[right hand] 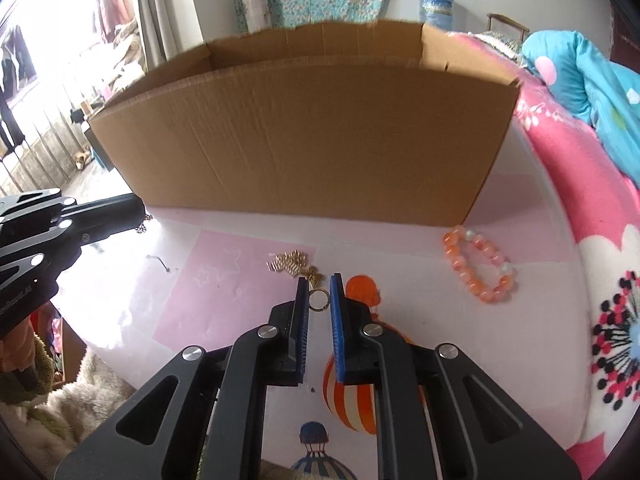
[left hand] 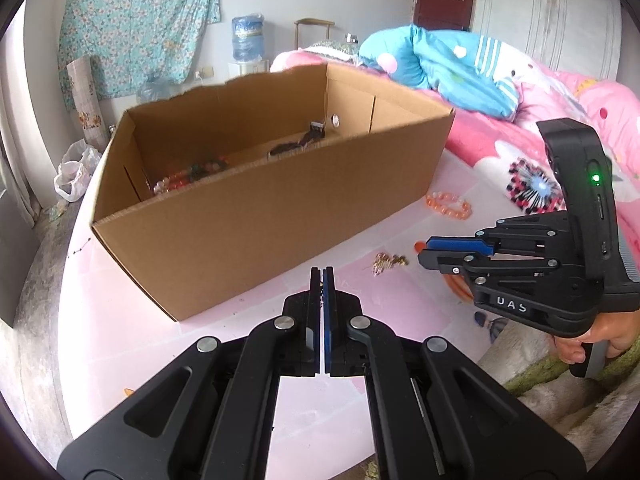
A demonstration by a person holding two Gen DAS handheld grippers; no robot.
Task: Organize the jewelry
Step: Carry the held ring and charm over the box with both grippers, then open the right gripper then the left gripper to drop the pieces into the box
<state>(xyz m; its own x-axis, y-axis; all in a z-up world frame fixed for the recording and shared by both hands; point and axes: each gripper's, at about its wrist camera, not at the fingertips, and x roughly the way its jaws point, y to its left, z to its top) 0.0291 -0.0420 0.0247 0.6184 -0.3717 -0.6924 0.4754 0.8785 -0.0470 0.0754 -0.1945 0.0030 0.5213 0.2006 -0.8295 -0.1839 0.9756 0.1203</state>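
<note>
Cardboard box [left hand: 256,200] stands open on a pink table mat [right hand: 224,280], long side toward the grippers; it reads as the collecting bin. Already inside: beaded pieces [left hand: 188,178] at the near-left corner and a dark strap-like item [left hand: 296,142] at the far right, too small to identify.

Left gripper [left hand: 322,276] hovers near the box's front wall, jaws pressed together. A speck of something shows at the seam between the pads, and in the right wrist view a thin dark chain [right hand: 141,227] dangles at its tip, so probably pinching a fine chain; cannot confirm.

Right gripper [right hand: 319,286] sits low over the mat, jaws parted a little, a small gold ring [right hand: 319,301] between the fingers but not yet clamped. The ring belongs to a gold chain piece [right hand: 292,264] heaped just beyond. Judgement: lined up to close on the ring as the easiest handle.

Orange bead bracelet [right hand: 480,266] lies to the right, near the box's right corner, untouched.

Box interior is hidden from the right wrist view.
</note>
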